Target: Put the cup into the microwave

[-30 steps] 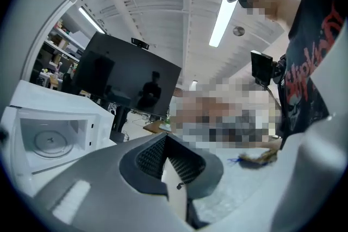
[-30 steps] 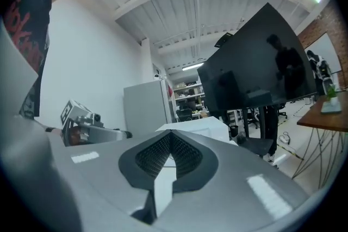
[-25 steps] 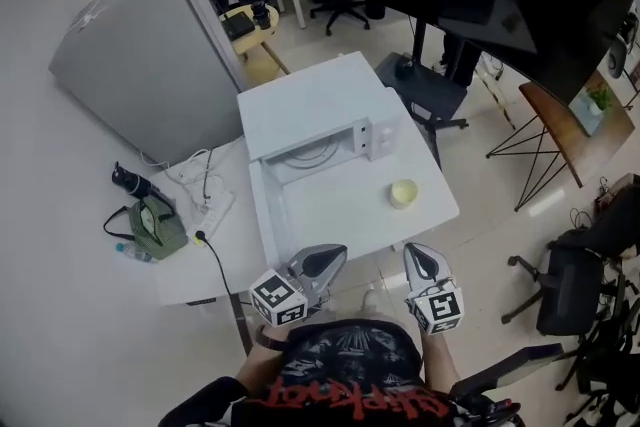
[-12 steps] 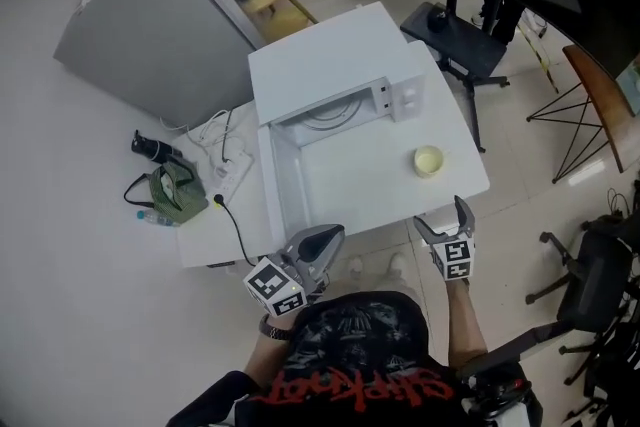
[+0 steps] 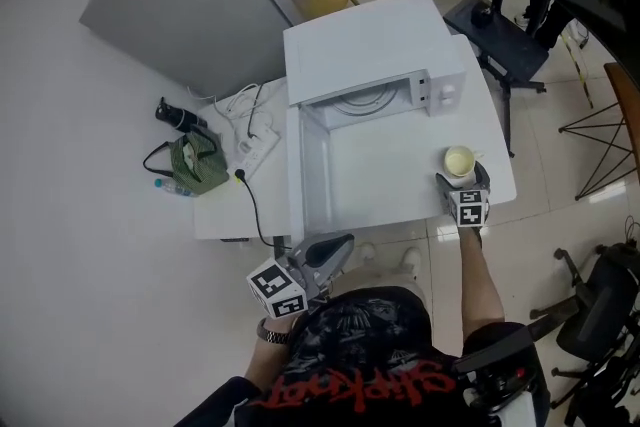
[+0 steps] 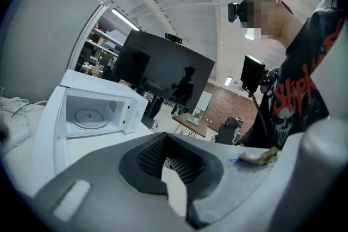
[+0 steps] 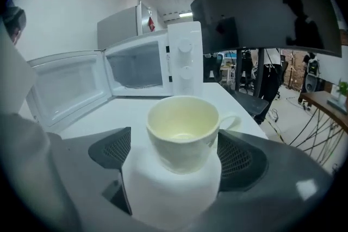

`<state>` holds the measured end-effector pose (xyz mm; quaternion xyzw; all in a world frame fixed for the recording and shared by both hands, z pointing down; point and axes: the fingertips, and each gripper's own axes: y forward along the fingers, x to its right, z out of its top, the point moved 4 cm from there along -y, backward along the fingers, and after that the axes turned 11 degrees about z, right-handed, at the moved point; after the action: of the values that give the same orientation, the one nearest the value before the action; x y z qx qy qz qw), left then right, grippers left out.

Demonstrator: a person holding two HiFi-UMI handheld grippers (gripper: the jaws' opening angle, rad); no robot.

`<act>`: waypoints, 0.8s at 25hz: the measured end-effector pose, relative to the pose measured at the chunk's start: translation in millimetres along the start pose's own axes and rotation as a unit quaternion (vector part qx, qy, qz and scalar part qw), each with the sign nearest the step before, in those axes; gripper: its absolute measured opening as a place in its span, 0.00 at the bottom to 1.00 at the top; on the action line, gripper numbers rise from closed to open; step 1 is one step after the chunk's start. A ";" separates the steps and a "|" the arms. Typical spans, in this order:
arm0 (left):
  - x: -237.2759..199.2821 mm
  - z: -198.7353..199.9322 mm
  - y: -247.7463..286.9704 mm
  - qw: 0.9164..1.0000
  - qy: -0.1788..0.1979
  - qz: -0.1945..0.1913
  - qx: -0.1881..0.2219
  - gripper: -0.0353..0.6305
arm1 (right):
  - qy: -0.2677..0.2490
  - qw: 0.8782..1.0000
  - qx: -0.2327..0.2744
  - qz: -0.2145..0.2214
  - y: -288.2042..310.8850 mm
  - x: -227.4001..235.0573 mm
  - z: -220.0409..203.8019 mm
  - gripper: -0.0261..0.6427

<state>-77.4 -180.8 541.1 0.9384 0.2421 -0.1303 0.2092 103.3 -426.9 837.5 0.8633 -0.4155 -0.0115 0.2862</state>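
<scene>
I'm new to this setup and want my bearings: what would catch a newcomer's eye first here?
The pale yellow cup stands on the white table right between the right tongs, whose jaws have just been opening around it. Beyond it, the white microwave gapes with its door swung wide open.

Cup (image 5: pixel 459 160) on table (image 5: pixel 385 185), before microwave (image 5: pixel 375 40), right of its open door (image 5: pixel 301 177); bag (image 5: pixel 197 165) further left
</scene>
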 end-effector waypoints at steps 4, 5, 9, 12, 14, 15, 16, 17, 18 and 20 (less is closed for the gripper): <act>-6.4 -6.5 -7.2 1.000 -0.026 0.014 -0.003 0.05 | 0.032 0.999 0.023 -0.012 17.3 9.1 5.7 0.69; -9.8 -7.2 -8.8 0.999 -0.036 0.017 -0.003 0.05 | 0.035 0.999 0.022 -0.015 21.9 10.5 4.6 0.69; -23.8 -6.2 -9.6 0.996 -0.055 0.061 -0.018 0.05 | 0.040 0.999 0.007 -0.028 35.3 18.5 0.4 0.71; -28.2 -2.2 -9.0 0.995 -0.060 0.078 -0.017 0.05 | 0.039 0.999 0.004 -0.032 31.7 14.2 0.0 0.72; -29.7 0.6 -6.9 0.996 -0.060 0.071 -0.015 0.05 | 0.037 0.999 -0.001 -0.028 21.8 4.4 -3.4 0.72; -31.0 1.8 -5.8 0.996 -0.060 0.065 -0.015 0.05 | 0.037 0.999 -0.004 -0.023 16.2 -2.7 -5.7 0.72; -32.5 2.8 -4.7 0.996 -0.060 0.058 -0.015 0.05 | 0.036 0.999 -0.006 -0.018 10.7 -10.8 -8.5 0.72; -34.1 3.6 -3.6 0.997 -0.061 0.049 -0.015 0.05 | 0.035 0.999 -0.008 -0.012 5.3 -19.2 -11.6 0.72; -35.5 5.0 -2.6 0.997 -0.063 0.038 -0.011 0.05 | 0.032 0.999 -0.008 -0.006 -0.2 -27.5 -14.3 0.72; -38.1 14.8 -2.8 0.998 -0.061 0.013 0.018 0.05 | 0.027 1.000 -0.004 0.007 -11.6 -42.2 -15.2 0.72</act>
<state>-113.3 -200.6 540.4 0.9354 0.2139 -0.1893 0.2084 87.9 -383.3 835.2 0.8592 -0.4136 0.0124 0.3008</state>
